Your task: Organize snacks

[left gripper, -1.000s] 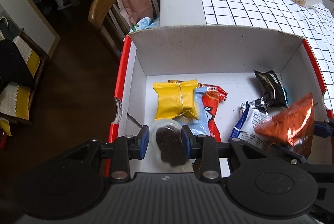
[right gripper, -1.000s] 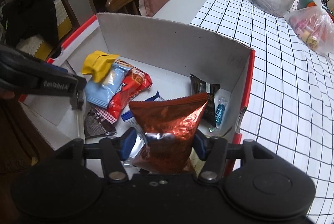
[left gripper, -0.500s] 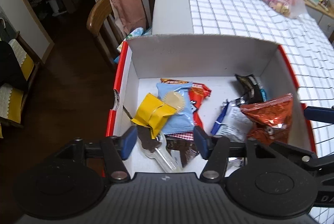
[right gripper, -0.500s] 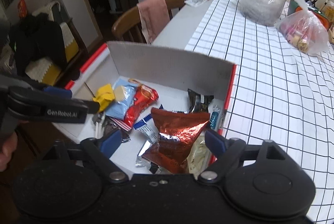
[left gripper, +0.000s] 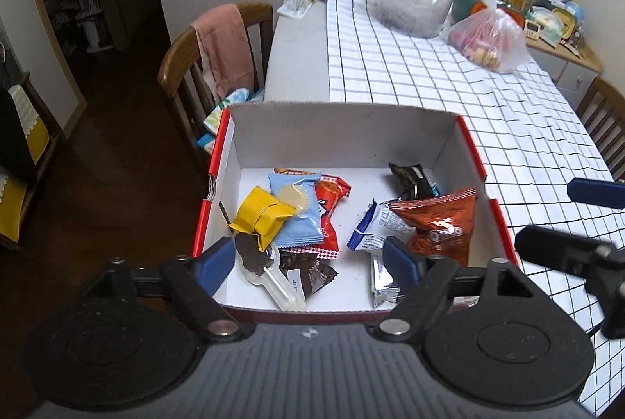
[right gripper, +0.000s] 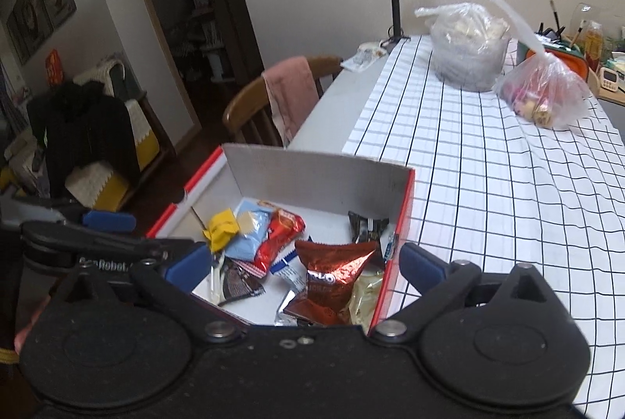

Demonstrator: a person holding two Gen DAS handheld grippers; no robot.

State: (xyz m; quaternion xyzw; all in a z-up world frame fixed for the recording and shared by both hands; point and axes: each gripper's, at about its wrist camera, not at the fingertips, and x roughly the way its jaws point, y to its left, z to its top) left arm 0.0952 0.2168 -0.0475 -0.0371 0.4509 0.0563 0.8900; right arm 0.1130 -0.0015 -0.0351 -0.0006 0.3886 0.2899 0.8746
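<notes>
With both tools above the box, the left hand-held gripper [left gripper: 306, 261] and right hand-held gripper [right gripper: 304, 268] are spreading their jaws, nothing between them. Snacks already lie inside the cardboard box [left gripper: 343, 130]: a clear-wrapped chocolate lolly [left gripper: 258, 259], a crinkly orange foil bag [left gripper: 441, 223], a yellow packet [left gripper: 263, 220]. Farther along the gridded tabletop [left gripper: 429, 79], knotted plastic bags [left gripper: 488, 40] probably remain to be sorted.

I get soft, even room light on the checked tablecloth [left gripper: 429, 75] with the doorway [right gripper: 195, 9] at left dim, glare on the red foil bag [left gripper: 441, 223], slight softness throughout, and heavy fisheye bending with black vignetted corners in both wrist views.
</notes>
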